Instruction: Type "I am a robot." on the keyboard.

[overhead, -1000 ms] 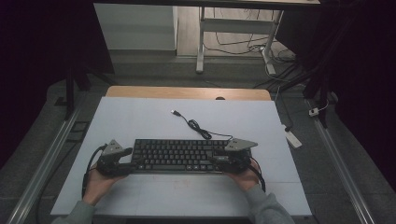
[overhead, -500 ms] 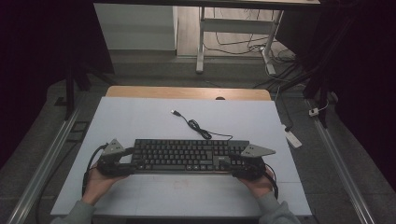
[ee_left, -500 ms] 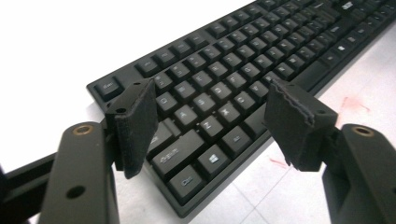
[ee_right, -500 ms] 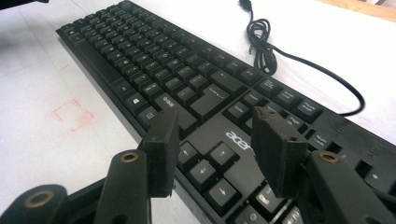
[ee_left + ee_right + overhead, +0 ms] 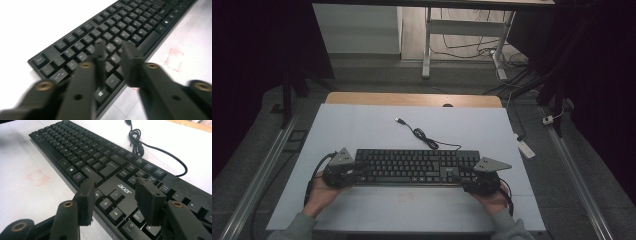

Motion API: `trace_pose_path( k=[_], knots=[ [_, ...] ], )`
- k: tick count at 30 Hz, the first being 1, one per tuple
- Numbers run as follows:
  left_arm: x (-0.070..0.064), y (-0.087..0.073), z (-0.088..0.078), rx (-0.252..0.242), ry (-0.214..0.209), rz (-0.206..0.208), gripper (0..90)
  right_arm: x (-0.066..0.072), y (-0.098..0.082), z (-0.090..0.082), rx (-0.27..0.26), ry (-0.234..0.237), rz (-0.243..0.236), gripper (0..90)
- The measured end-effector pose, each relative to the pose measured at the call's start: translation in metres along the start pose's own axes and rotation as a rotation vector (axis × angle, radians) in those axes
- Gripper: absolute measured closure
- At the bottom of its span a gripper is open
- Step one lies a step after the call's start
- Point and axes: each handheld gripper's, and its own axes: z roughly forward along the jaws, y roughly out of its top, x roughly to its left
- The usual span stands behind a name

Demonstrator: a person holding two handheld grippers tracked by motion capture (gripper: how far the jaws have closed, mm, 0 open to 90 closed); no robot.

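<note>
A black keyboard (image 5: 412,167) lies across the white mat, its cable (image 5: 424,137) curling toward the far side. My left gripper (image 5: 362,172) hovers over the keyboard's left end (image 5: 120,25). In the left gripper view its jaws (image 5: 113,47) are blurred; they have just been closing and stand a narrow gap apart, with only keys seen behind the gap. My right gripper (image 5: 464,180) sits at the keyboard's right front edge. Its jaws (image 5: 115,185) stand open above the arrow keys and logo of the keyboard (image 5: 82,152), gripping nothing.
The white mat (image 5: 362,125) covers a wooden table (image 5: 412,99). A faint red square mark (image 5: 37,177) lies on the mat in front of the keyboard. The cable (image 5: 140,142) loops behind the keys. A white power strip (image 5: 524,148) lies off the table's right edge.
My right gripper has slid to the right along the keyboard's front edge. The left hand and the keyboard have stayed where they were.
</note>
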Motion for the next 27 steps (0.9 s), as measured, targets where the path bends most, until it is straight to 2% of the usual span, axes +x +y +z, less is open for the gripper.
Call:
trace_pose_path(
  k=[2,6,13,27],
  knots=[
    [-0.002,0.003,0.002,0.007,-0.018,0.017,88.6,0.001,-0.002,-0.002,-0.008,-0.005,0.001,50.7],
    [-0.007,0.010,0.011,0.020,-0.050,0.041,88.8,0.000,-0.003,-0.004,-0.005,-0.008,0.003,50.5],
    [-0.019,0.025,0.042,0.056,-0.117,0.071,88.8,-0.004,-0.007,-0.007,-0.001,-0.019,0.014,50.2],
    [-0.028,0.019,0.059,0.113,-0.129,0.089,88.7,-0.006,-0.008,-0.003,0.007,-0.017,0.020,50.2]
  ],
)
